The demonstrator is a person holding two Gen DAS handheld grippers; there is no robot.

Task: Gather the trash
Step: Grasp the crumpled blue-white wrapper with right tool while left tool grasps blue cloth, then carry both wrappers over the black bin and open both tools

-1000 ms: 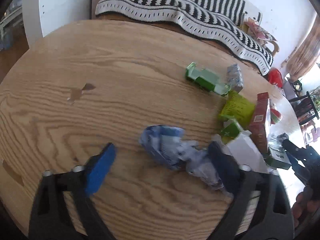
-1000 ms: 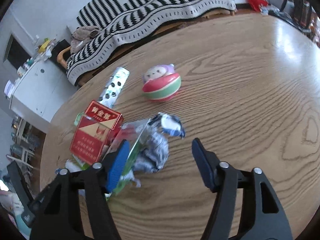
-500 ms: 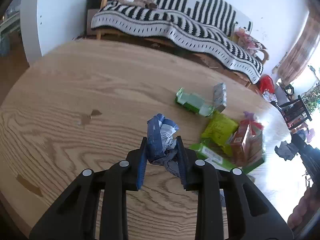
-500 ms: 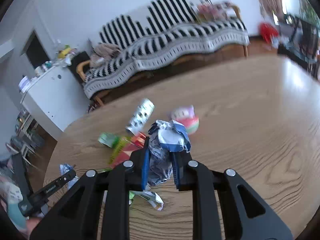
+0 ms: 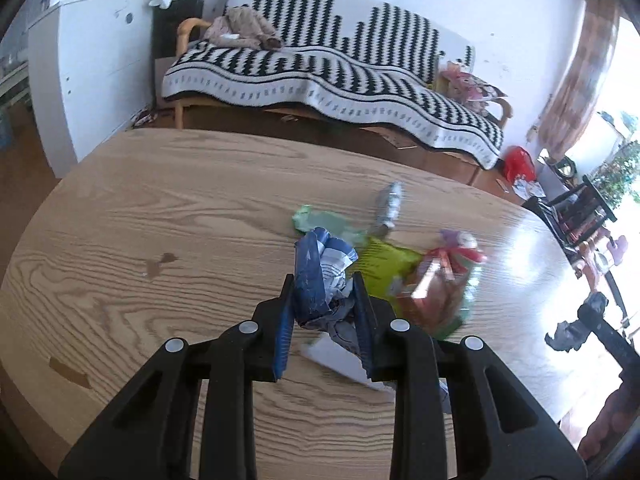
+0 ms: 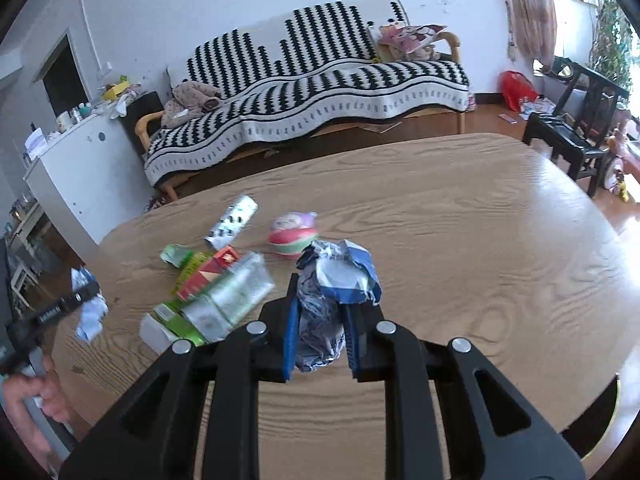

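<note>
A lived-in home, a sitting room by the look of it: a wooden-framed sofa (image 6: 400, 92) draped in a black-and-white zigzag blanket (image 5: 320, 72) stands against the white wall, with a white cabinet (image 5: 88, 64) cluttered on top, a curtain (image 6: 528, 4) at a bright window, dark wooden chairs (image 6: 576, 120), and a round wood-grain surface (image 6: 480, 240).

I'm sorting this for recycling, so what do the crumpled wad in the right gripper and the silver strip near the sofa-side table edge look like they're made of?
Crumpled wad: probably foil-lined plastic wrapper, glossy; sharp creases hold, silvery inside, blue print outside.
Silver strip: likely a foil blister pack, metallic sheen with dark pockets; blurred, so unsure.
</note>
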